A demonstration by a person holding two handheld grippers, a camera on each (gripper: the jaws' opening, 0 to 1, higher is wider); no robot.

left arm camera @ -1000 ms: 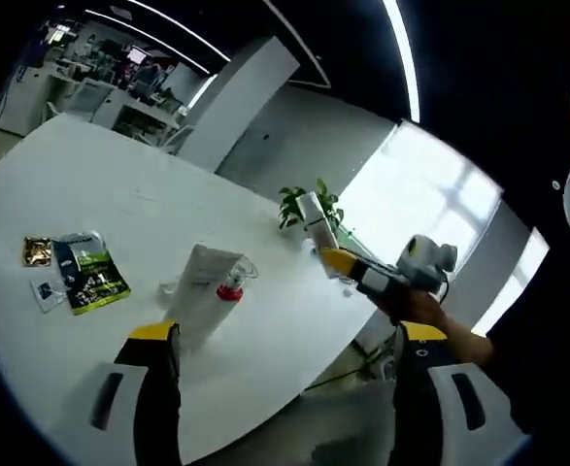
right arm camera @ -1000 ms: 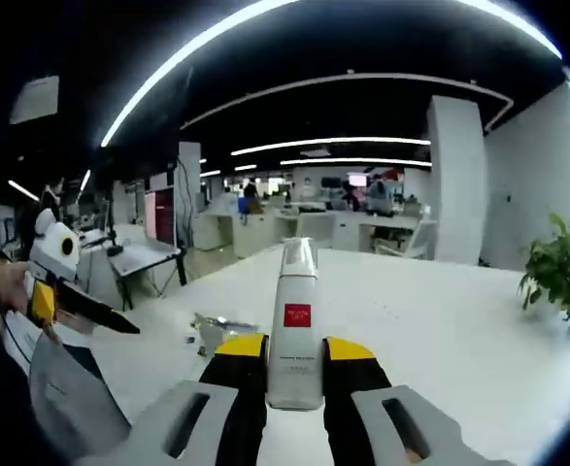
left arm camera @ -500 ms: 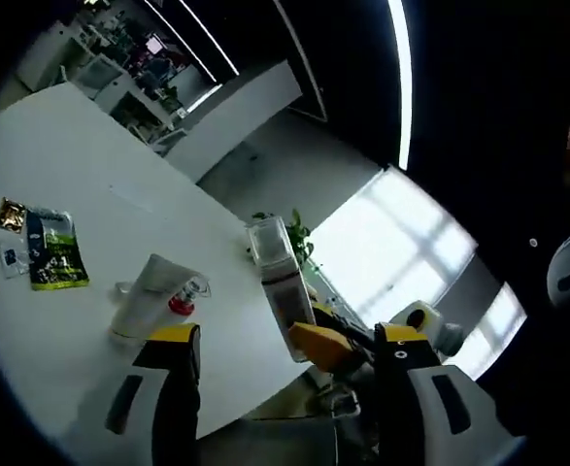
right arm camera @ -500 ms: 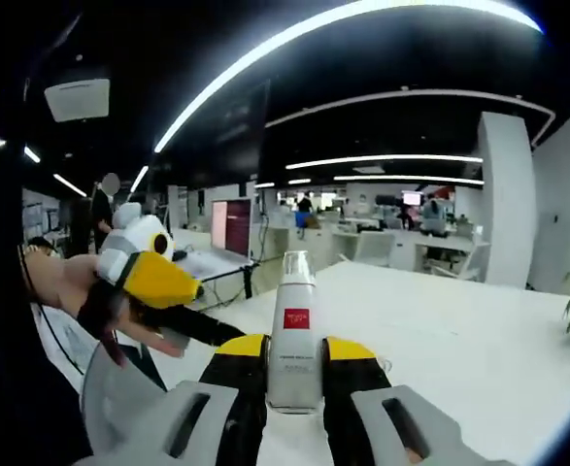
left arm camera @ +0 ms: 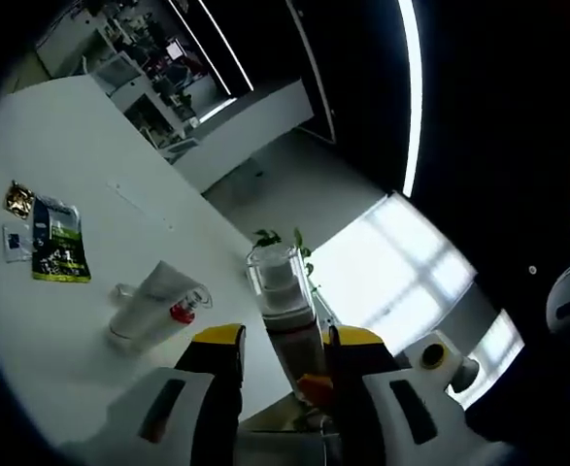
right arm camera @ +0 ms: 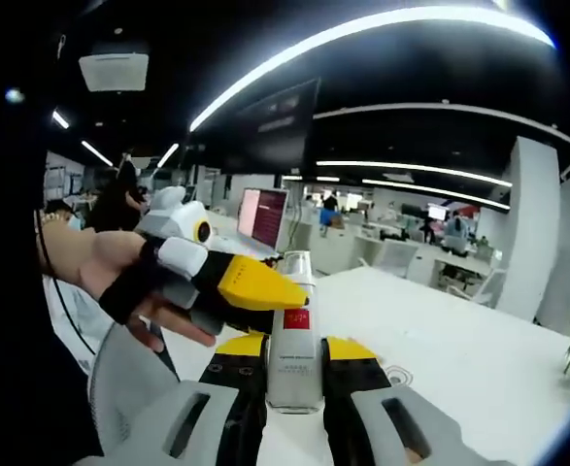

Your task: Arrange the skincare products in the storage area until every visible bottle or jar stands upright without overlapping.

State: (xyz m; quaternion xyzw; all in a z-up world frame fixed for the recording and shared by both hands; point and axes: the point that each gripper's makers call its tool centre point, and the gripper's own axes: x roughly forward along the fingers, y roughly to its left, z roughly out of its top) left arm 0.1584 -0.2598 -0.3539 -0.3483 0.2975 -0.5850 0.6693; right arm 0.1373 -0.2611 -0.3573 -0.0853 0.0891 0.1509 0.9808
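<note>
A slim white bottle [right arm camera: 295,364] with a red square label and a clear cap stands upright in my right gripper [right arm camera: 295,348], which is shut on its lower part, up in the air over the white table [right arm camera: 440,320]. In the left gripper view the same bottle [left arm camera: 283,296] rises between the jaws of my left gripper [left arm camera: 286,338]; they have narrowed around it, with a small gap on one side. My left gripper [right arm camera: 251,289] also reaches in from the left, held by a hand [right arm camera: 100,277]. A white tube [left arm camera: 153,303] with a red cap lies on the table.
A green sachet [left arm camera: 59,254], a gold sachet [left arm camera: 17,199] and a small packet [left arm camera: 15,243] lie on the table's far side. A potted plant [left arm camera: 280,238] stands at the table's edge near the window. Office desks and screens stand beyond.
My left gripper has moved onto the bottle and its jaws have narrowed around it. The right gripper keeps its hold, and both views have swung.
</note>
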